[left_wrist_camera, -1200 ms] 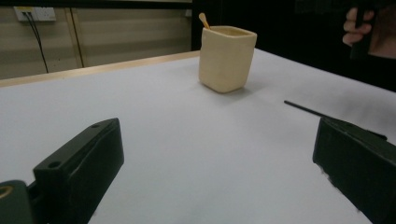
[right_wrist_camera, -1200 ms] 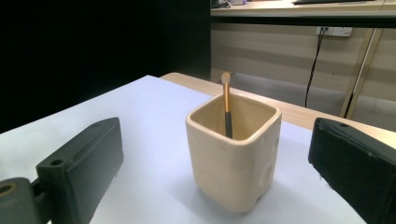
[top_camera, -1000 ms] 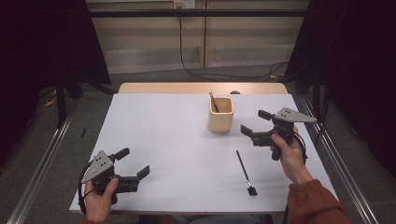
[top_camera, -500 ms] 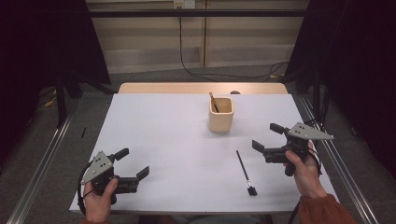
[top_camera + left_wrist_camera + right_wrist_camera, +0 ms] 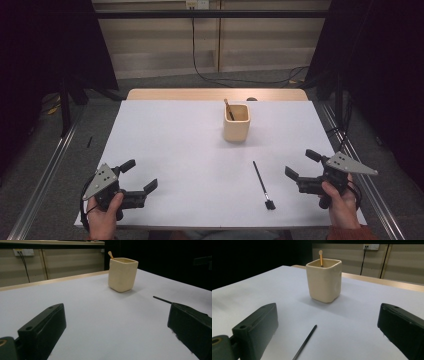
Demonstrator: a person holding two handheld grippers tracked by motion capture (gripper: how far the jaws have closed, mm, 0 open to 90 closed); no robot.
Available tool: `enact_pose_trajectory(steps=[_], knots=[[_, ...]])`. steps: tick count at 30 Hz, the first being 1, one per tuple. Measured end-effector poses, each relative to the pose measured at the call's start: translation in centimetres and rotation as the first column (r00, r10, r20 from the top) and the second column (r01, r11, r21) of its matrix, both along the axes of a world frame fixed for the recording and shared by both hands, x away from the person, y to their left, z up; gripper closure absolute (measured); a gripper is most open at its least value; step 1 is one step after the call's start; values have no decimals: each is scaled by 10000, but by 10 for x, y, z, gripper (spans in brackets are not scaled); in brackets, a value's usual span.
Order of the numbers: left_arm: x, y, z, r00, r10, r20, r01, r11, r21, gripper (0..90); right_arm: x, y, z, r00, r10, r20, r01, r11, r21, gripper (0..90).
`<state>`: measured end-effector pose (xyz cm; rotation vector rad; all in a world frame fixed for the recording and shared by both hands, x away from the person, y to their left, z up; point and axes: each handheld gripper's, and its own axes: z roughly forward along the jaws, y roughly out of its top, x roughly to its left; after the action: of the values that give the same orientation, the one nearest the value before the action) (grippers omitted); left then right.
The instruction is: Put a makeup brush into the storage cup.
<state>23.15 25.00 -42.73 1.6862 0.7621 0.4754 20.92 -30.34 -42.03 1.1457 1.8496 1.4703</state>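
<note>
My left gripper (image 5: 134,181) rests at the near left corner of the white table (image 5: 175,150), jaws wide apart, holding nothing. The beige cup (image 5: 236,122) stands mid-table toward the far edge with one wooden-handled brush (image 5: 228,108) already in it. The black brush (image 5: 262,184) lies flat nearer me, right of centre: judged half done, one brush left. My right gripper (image 5: 301,167), jaws spread and empty, has dropped back from beside the cup to just right of the black brush.
</note>
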Motion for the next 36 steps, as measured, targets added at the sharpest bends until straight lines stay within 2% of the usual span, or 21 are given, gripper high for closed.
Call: enact_pose_trajectory(steps=[3, 6, 15, 24, 28, 32, 36], knots=[[-2, 2, 0, 10000, 37, 33, -37, 10000, -80, 17, -11, -6, -4, 9999, -127, -50, 126, 9998, -128, 22], [-2, 3, 0, 10000, 47, 24, -47, 10000, -40, 17, -17, -13, -6, 9994, -354, -58, 354, 9993, 75, 20], [-1, 3, 0, 10000, 52, 22, -52, 10000, -35, 17, -16, -14, -3, 9998, 60, 193, -67, 9993, 363, 15], [-1, 3, 0, 10000, 48, -74, -50, 9997, -238, 16, -10, -6, -1, 10000, 91, 21, -91, 9997, 229, 12], [-4, 3, 1, 10000, 41, -26, -42, 9998, -174, 15, -3, 0, 3, 9993, 369, -82, -367, 9991, 233, 8], [-5, 3, 0, 10000, 65, -19, -66, 9999, -158, 15, 5, 6, 3, 9975, 679, -187, -680, 9977, -29, 31], [-4, 4, -1, 9999, 115, -83, -116, 9998, -158, 15, 11, 11, 5, 9947, 1026, -67, -1027, 9947, -113, 17]])
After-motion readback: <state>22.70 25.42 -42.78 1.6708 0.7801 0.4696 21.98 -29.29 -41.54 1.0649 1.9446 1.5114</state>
